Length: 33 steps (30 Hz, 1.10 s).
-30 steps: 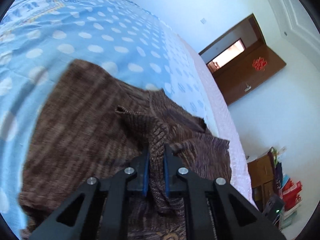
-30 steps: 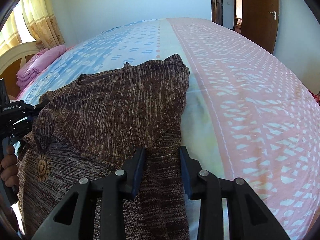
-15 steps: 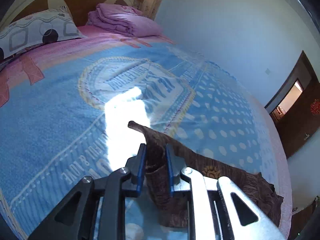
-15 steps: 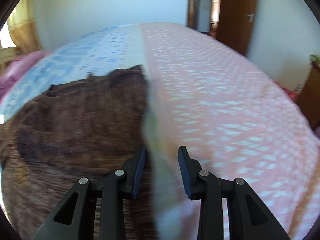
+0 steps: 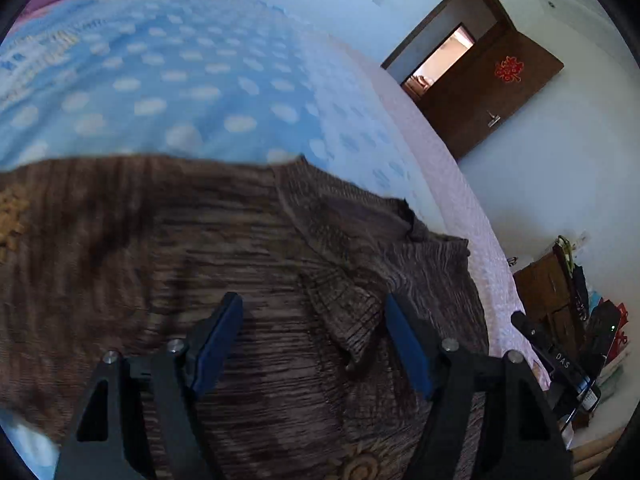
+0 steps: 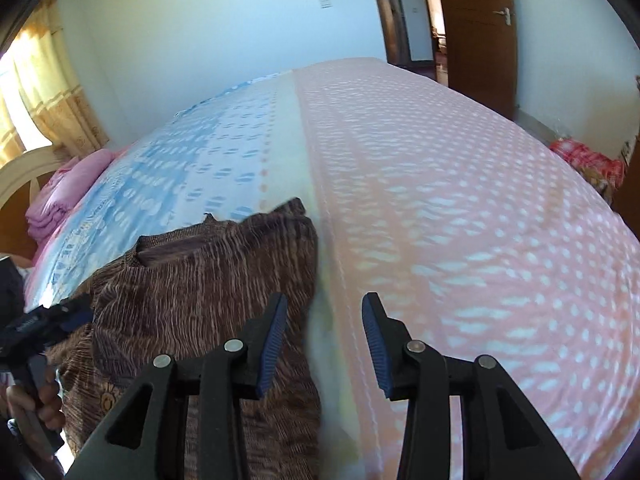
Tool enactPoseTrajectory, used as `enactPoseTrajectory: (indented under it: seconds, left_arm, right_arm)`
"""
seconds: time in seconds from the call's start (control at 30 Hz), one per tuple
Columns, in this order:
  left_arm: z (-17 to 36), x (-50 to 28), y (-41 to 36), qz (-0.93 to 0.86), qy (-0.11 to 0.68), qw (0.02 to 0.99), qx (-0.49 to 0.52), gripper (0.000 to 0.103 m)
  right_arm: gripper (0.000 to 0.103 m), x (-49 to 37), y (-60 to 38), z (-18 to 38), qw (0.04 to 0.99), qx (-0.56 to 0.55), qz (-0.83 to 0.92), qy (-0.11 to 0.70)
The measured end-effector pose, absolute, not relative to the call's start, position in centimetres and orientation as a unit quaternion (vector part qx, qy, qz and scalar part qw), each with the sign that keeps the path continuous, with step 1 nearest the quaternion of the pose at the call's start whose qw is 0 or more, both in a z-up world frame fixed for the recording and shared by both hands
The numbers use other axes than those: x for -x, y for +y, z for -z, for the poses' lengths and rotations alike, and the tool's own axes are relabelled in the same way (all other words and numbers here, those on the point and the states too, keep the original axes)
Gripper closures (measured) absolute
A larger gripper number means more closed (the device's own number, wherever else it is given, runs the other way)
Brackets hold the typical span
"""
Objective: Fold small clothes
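Observation:
A small brown knitted sweater [image 5: 168,240] lies spread on the bed, with a folded sleeve cuff [image 5: 344,316] on top of it. My left gripper [image 5: 314,336] is open and empty just above the sweater, its jaws wide on either side of the cuff. In the right wrist view the sweater [image 6: 192,280] lies at the left. My right gripper [image 6: 324,332] is open and empty over the sweater's right edge and the bedsheet. The left gripper [image 6: 44,320] shows there at the far left, held in a hand.
The bed has a blue dotted sheet [image 5: 180,80] and a pink patterned part [image 6: 460,200]. Folded pink bedding [image 6: 68,192] lies by the headboard. A brown door [image 5: 492,92] stands open beyond the bed. Cluttered furniture [image 5: 568,300] stands at the right.
My left gripper held a fold of the sweater, swung it over, and has now let it go and opened wide. My right gripper stayed open and shifted right off the sweater's edge.

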<state>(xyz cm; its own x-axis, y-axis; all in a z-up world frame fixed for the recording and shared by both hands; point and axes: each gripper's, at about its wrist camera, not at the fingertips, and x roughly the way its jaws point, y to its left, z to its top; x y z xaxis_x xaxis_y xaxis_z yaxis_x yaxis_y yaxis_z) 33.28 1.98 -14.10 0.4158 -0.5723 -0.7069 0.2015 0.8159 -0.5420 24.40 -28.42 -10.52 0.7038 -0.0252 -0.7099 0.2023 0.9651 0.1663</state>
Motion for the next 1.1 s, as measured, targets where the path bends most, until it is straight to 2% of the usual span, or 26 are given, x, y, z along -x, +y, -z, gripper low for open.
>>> enactPoseTrajectory:
  seconds: [0.07, 0.17, 0.23, 0.27, 0.3, 0.33, 0.37, 0.43, 0.5, 0.53, 0.6, 0.73, 0.83, 0.87, 0.9, 0.97, 1.0, 1.1]
  left_arm:
    - [13.7, -33.1, 0.9, 0.225, 0.467, 0.840, 0.162, 0.026]
    - [13.7, -33.5, -1.0, 0.240, 0.470, 0.835, 0.159, 0.013]
    - [13.8, -33.8, -1.7, 0.237, 0.462, 0.841, 0.148, 0.011]
    - [13.7, -33.9, -2.0, 0.233, 0.457, 0.847, 0.141, 0.018]
    - [13.8, -34.0, -2.4, 0.235, 0.452, 0.849, 0.136, 0.042]
    - [13.8, -34.2, -2.7, 0.243, 0.455, 0.847, 0.130, 0.060]
    - [13.7, -34.6, -2.9, 0.253, 0.461, 0.840, 0.130, 0.091]
    - [12.8, -35.1, -1.4, 0.252, 0.450, 0.844, 0.147, 0.090]
    - [10.8, -35.4, 0.9, 0.203, 0.409, 0.878, 0.146, 0.089]
    - [10.1, -35.5, 2.1, 0.182, 0.393, 0.889, 0.146, 0.086]
    - [8.9, -35.9, 4.9, 0.133, 0.371, 0.906, 0.154, 0.056]
    - [8.7, -35.6, 6.6, 0.124, 0.379, 0.906, 0.145, 0.055]
    - [9.6, -33.2, 6.2, 0.163, 0.409, 0.886, 0.146, 0.041]
    - [10.3, -31.9, 5.9, 0.173, 0.416, 0.878, 0.161, 0.035]
    - [10.9, -31.6, 5.6, 0.178, 0.420, 0.873, 0.174, 0.033]
    - [12.1, -29.9, 4.6, 0.191, 0.432, 0.857, 0.208, 0.033]
    - [12.7, -29.2, 3.9, 0.193, 0.438, 0.850, 0.218, 0.033]
    - [14.3, -27.9, 1.7, 0.184, 0.443, 0.851, 0.213, 0.034]
  right_arm:
    - [0.062, -26.5, -27.8, 10.7, 0.917, -0.096, 0.052, 0.385]
    - [0.060, -30.6, -27.1, 12.0, 0.911, -0.070, 0.043, 0.403]
    - [0.060, -33.2, -26.8, 13.5, 0.903, -0.053, 0.039, 0.424]
    - [0.060, -34.2, -26.7, 14.2, 0.900, -0.049, 0.032, 0.432]
    - [0.060, -35.2, -26.4, 15.1, 0.895, -0.039, 0.027, 0.443]
    - [0.069, -35.6, -26.4, 15.4, 0.895, -0.029, 0.038, 0.444]
    - [0.081, -35.6, -26.6, 15.3, 0.899, -0.028, 0.043, 0.435]
    - [0.094, -35.4, -27.7, 14.8, 0.905, -0.039, 0.080, 0.416]
    - [0.099, -34.7, -29.7, 15.1, 0.904, -0.046, 0.136, 0.402]
    - [0.099, -34.8, -30.8, 15.8, 0.898, -0.043, 0.160, 0.407]
    - [0.099, -34.7, -32.5, 16.4, 0.898, -0.082, 0.144, 0.408]
    - [0.099, -34.4, -32.0, 15.6, 0.898, -0.062, 0.160, 0.404]
    - [0.099, -32.7, -30.7, 13.0, 0.916, -0.072, 0.130, 0.373]
    - [0.094, -32.2, -29.8, 11.9, 0.923, -0.073, 0.110, 0.361]
    - [0.088, -31.7, -28.6, 10.7, 0.929, -0.067, 0.088, 0.353]
    - [0.044, -31.5, -25.8, 8.7, 0.936, -0.052, 0.030, 0.347]
    - [0.040, -31.5, -23.9, 7.8, 0.936, -0.045, -0.012, 0.348]
    - [0.041, -31.9, -18.5, 6.2, 0.925, -0.028, -0.121, 0.360]
